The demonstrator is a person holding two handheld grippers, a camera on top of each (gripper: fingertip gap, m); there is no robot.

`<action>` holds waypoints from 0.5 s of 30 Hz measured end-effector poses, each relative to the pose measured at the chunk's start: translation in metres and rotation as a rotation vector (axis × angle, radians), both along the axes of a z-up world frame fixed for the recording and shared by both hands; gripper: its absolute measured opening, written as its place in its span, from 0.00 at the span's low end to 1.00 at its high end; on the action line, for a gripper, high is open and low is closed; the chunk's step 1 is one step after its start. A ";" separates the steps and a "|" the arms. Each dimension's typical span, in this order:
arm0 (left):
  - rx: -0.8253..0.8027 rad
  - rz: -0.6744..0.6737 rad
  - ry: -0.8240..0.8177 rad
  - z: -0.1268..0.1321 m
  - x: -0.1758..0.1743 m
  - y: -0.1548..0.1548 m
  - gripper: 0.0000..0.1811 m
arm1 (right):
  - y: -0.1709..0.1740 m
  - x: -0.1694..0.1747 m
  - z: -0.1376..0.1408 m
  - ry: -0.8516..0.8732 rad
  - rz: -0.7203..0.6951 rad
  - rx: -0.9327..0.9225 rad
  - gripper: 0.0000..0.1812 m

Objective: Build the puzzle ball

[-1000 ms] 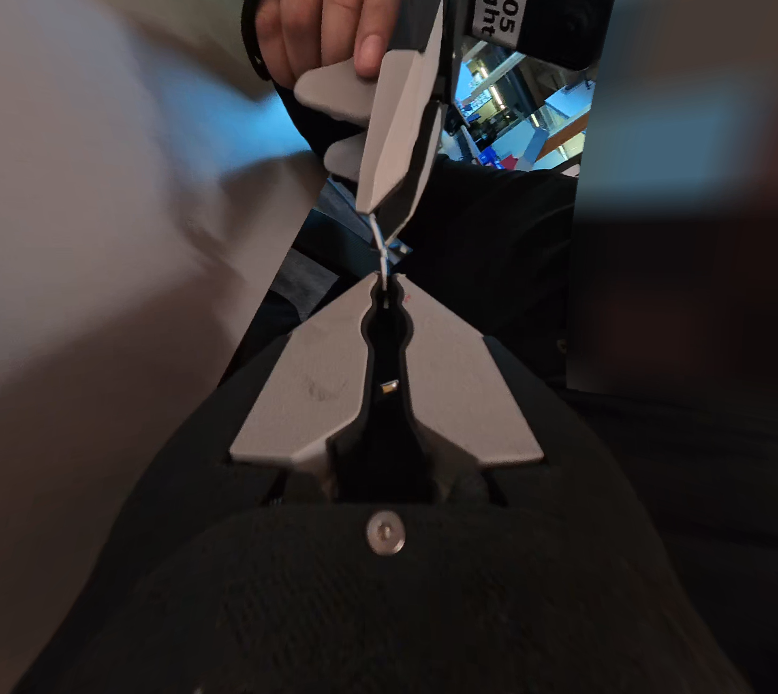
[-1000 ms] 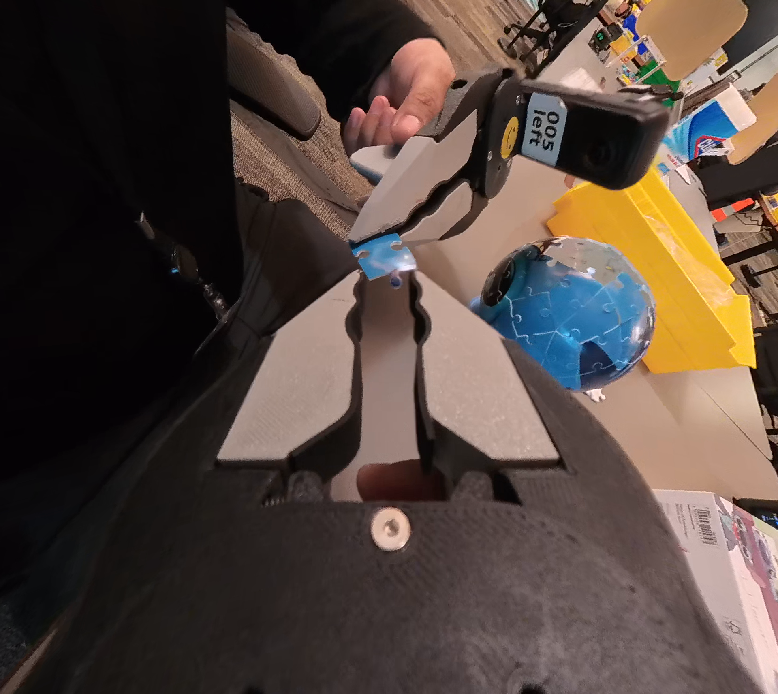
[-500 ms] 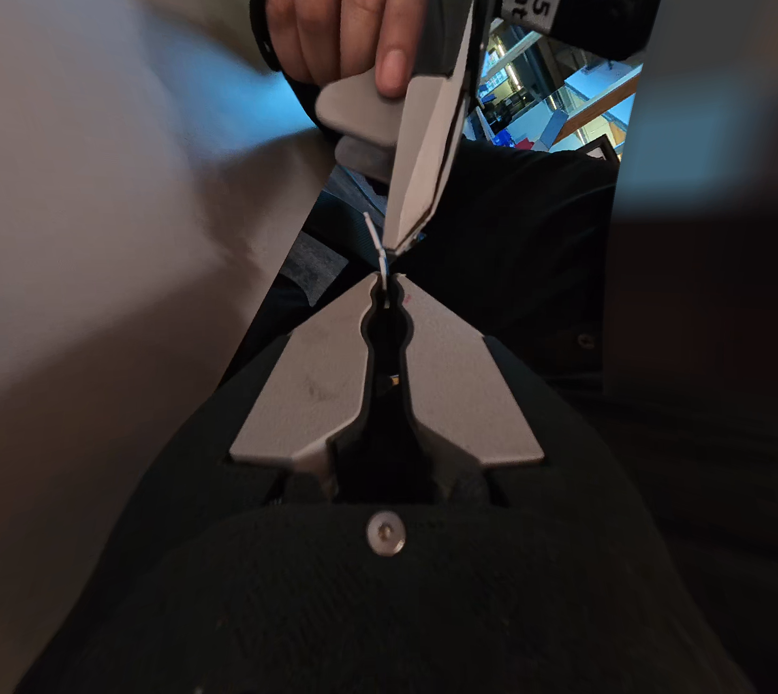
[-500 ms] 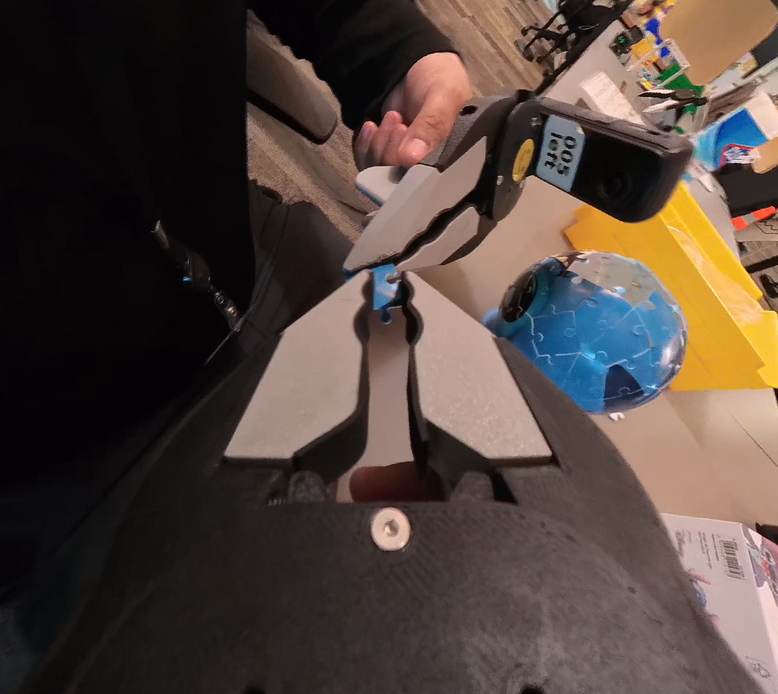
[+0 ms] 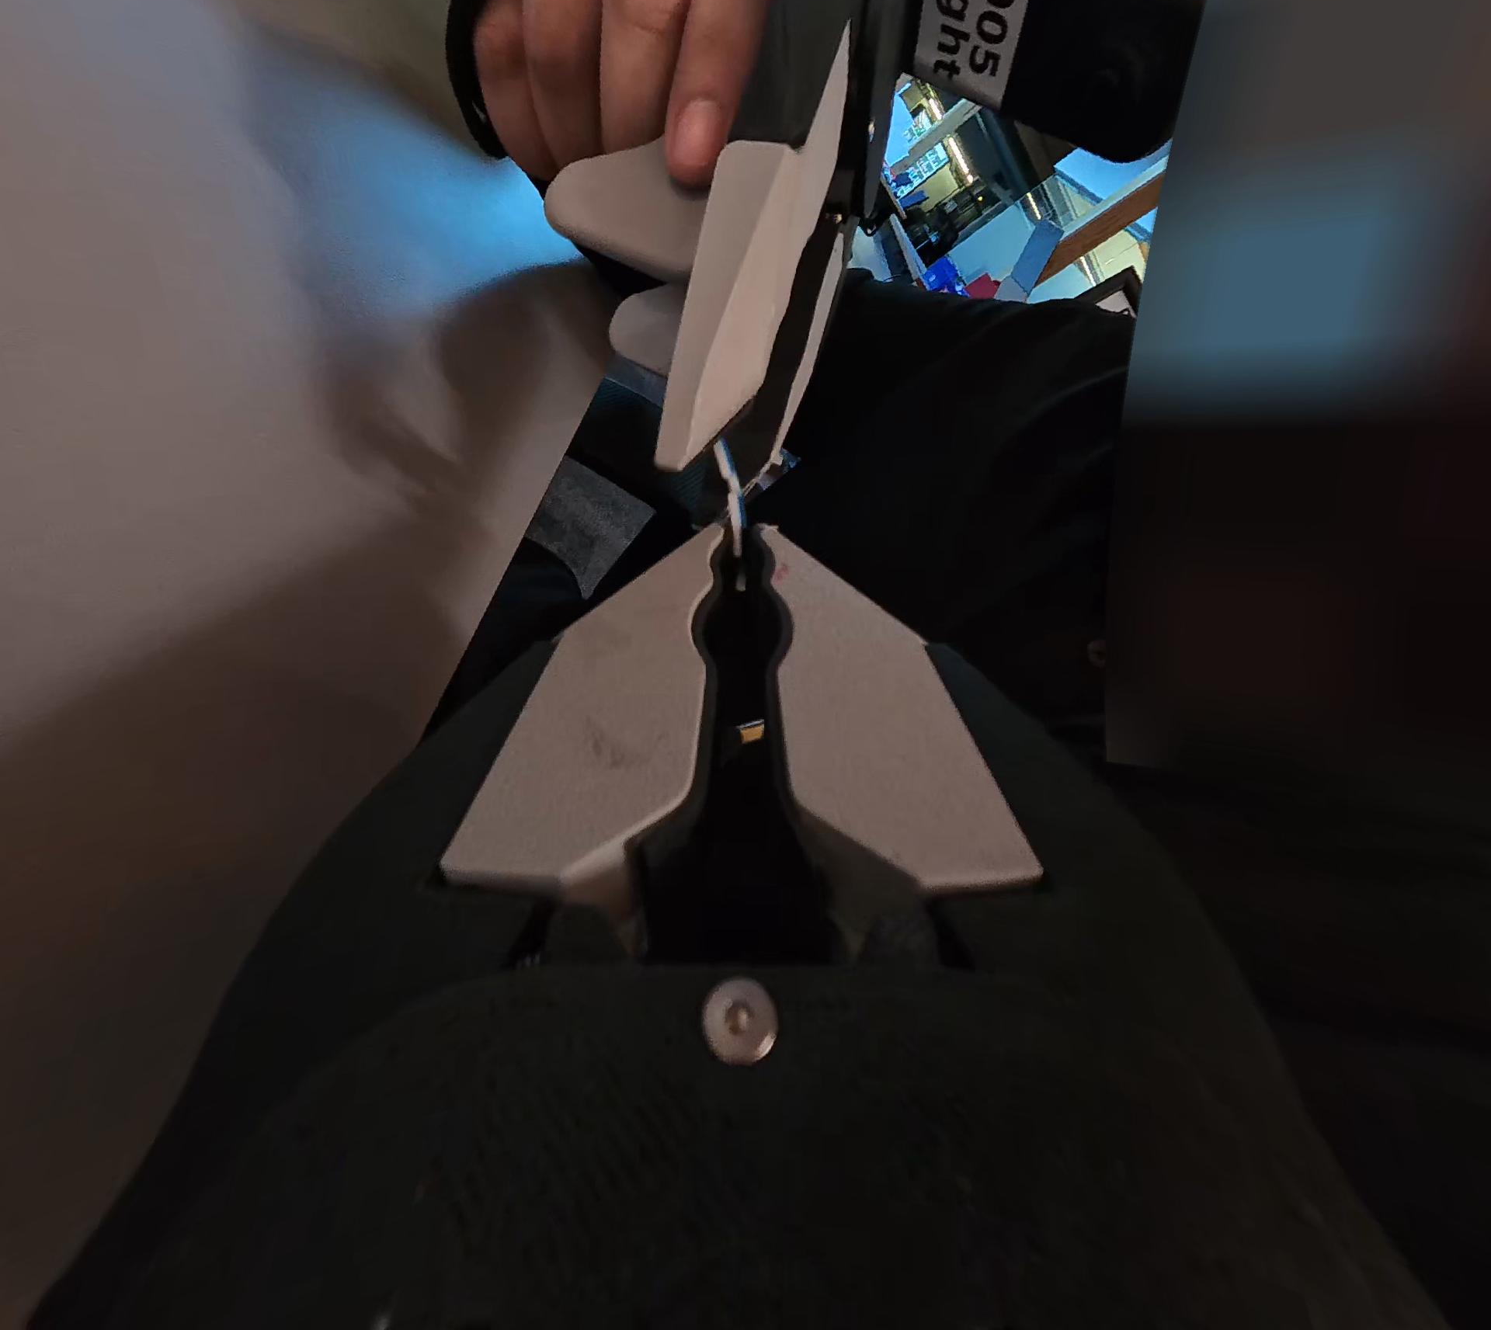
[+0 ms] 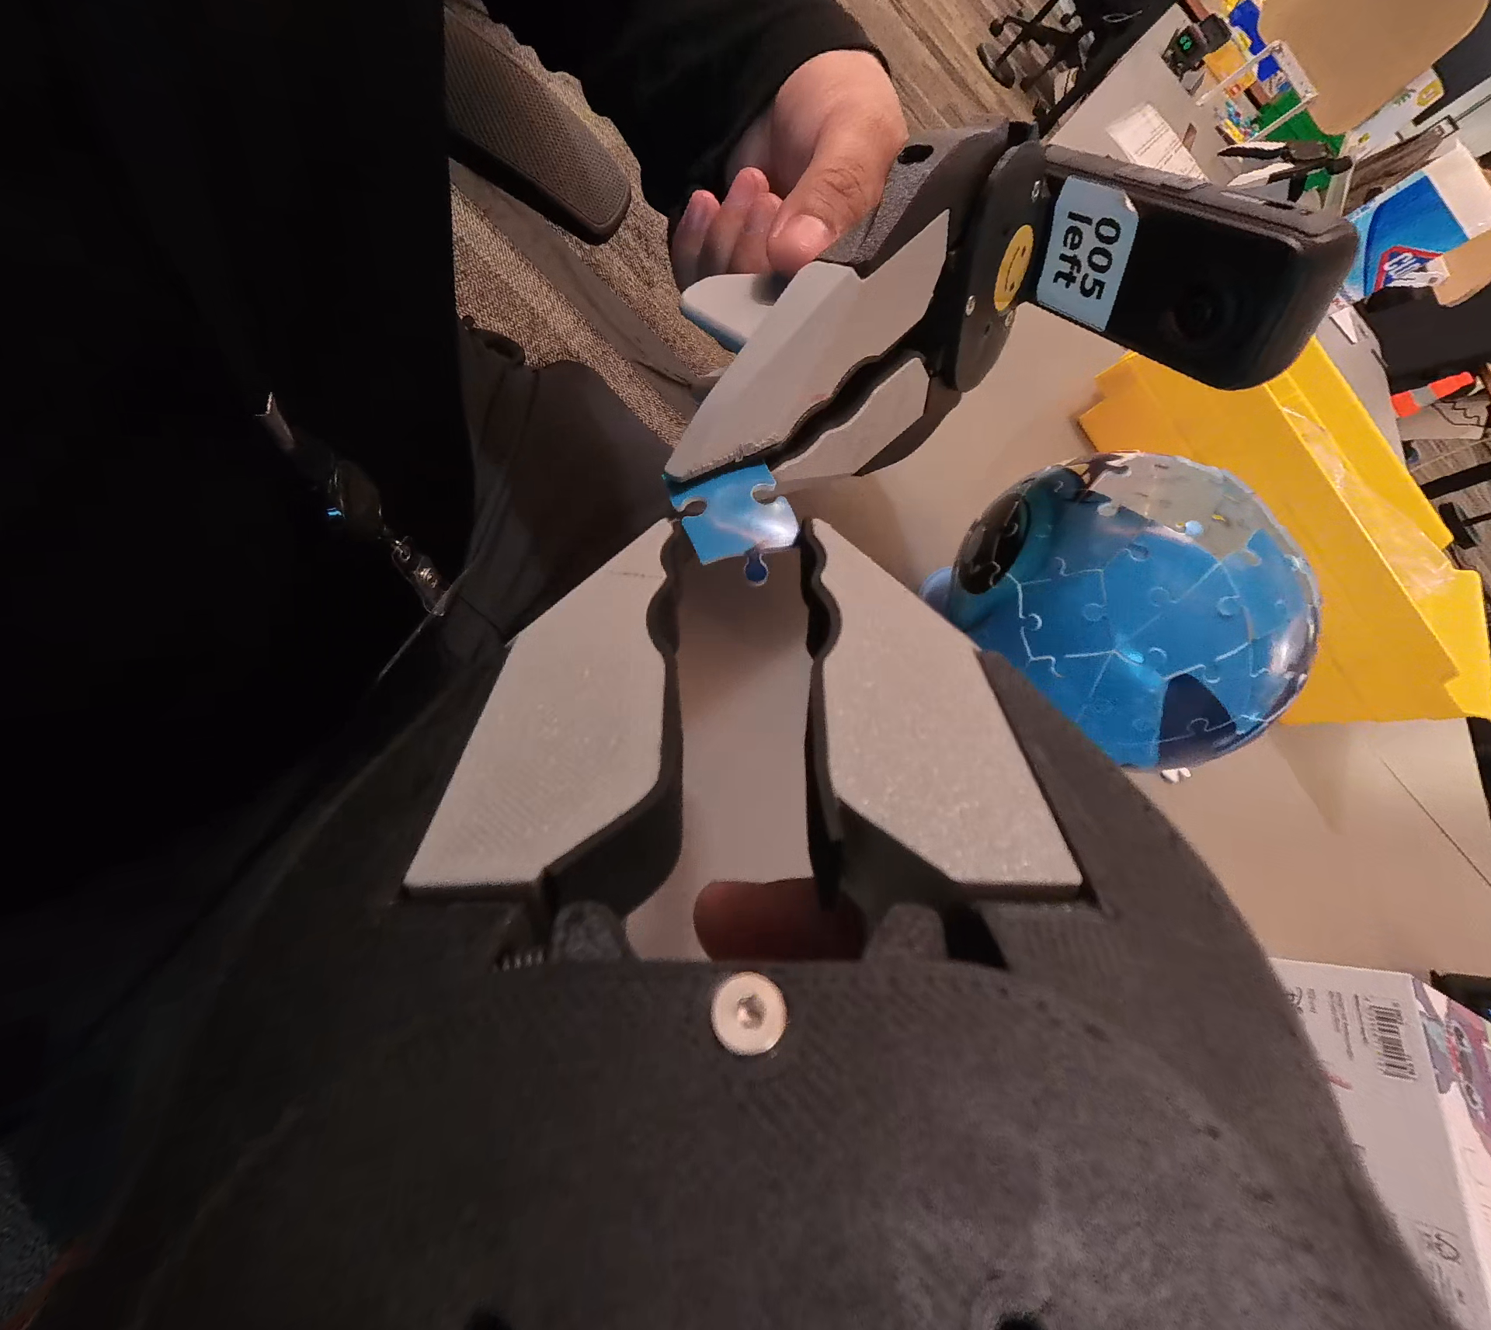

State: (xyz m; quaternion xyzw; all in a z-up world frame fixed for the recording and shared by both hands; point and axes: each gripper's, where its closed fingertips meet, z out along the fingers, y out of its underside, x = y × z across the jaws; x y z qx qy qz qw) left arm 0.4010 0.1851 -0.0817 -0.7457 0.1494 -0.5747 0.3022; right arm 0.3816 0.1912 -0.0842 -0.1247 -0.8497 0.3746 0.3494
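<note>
Handover in mid-air: left gripper [image 6: 730, 480] pinches the blue puzzle piece [image 6: 736, 523] while right gripper [image 6: 736, 539] gapes around it, needing to close before placing it on the puzzle ball [image 6: 1129, 614].

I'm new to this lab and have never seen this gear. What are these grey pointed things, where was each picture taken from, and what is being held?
The grey wedges are the two fingers of a hand-held gripper; a person holds one in each hand, and each carries a camera looking forward along its fingers. So each picture shows its own gripper at the bottom and the other one farther off.

In the left wrist view, the left gripper is shut on the puzzle piece, seen edge-on. In the right wrist view, that blue puzzle piece shows flat, pinched by the left gripper coming from above, while the right gripper is open, its fingertips beside the piece.

On the table sit the partly built blue puzzle ball, a yellow bin behind it and a box nearer the camera.
</note>
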 end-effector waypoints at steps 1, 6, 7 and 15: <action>0.000 -0.001 0.002 0.000 0.000 0.000 0.00 | 0.000 0.000 -0.001 -0.003 0.002 0.001 0.14; 0.009 0.046 -0.001 0.000 -0.005 0.007 0.00 | 0.006 -0.004 -0.001 0.012 -0.029 0.014 0.14; 0.015 0.059 0.000 0.001 -0.007 0.008 0.00 | 0.008 -0.004 -0.001 0.016 -0.039 0.017 0.14; 0.036 0.178 -0.007 -0.002 -0.018 0.022 0.00 | 0.019 -0.011 -0.007 0.016 -0.105 -0.009 0.12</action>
